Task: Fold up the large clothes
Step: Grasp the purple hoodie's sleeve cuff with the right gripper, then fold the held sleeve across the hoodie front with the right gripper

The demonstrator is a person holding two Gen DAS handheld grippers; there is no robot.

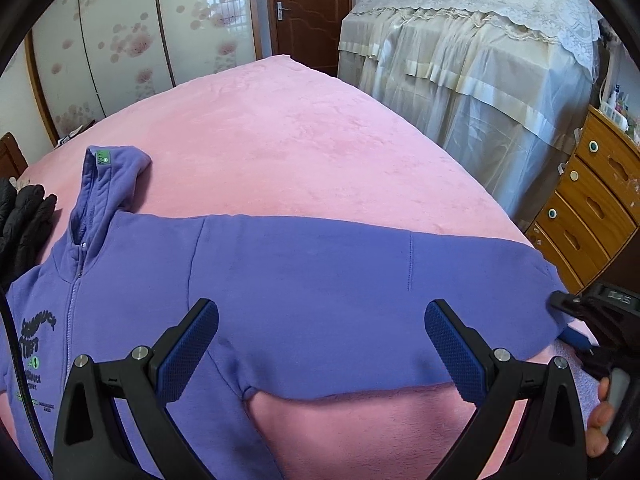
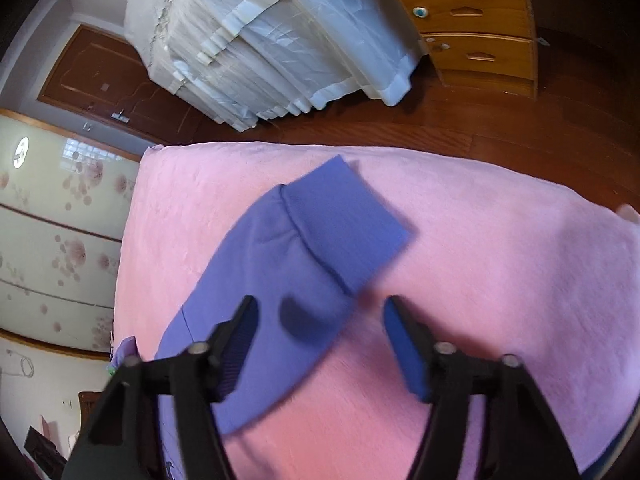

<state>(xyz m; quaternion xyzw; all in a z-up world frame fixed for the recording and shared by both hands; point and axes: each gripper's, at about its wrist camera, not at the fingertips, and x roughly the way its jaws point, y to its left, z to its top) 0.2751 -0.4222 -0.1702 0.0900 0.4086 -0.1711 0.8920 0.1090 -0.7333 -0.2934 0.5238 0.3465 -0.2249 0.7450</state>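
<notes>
Dresser stands beside bed.

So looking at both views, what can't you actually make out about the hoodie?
- Hoodie far side and hem: cut off by the left edge of the left wrist view.
- Printed chest lettering: too small and warped there.
- Sleeve cuff: motion-blurred in the right wrist view.
- Whether the right tool touches the sleeve: unclear, blurred.
- Black item beside the hood: cropped, unidentifiable.

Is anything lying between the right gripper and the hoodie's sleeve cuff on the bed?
Nothing visible does. The right gripper hangs open just above the purple hoodie's sleeve, with the ribbed cuff lying flat ahead of its fingers on bare pink bedspread.
</notes>
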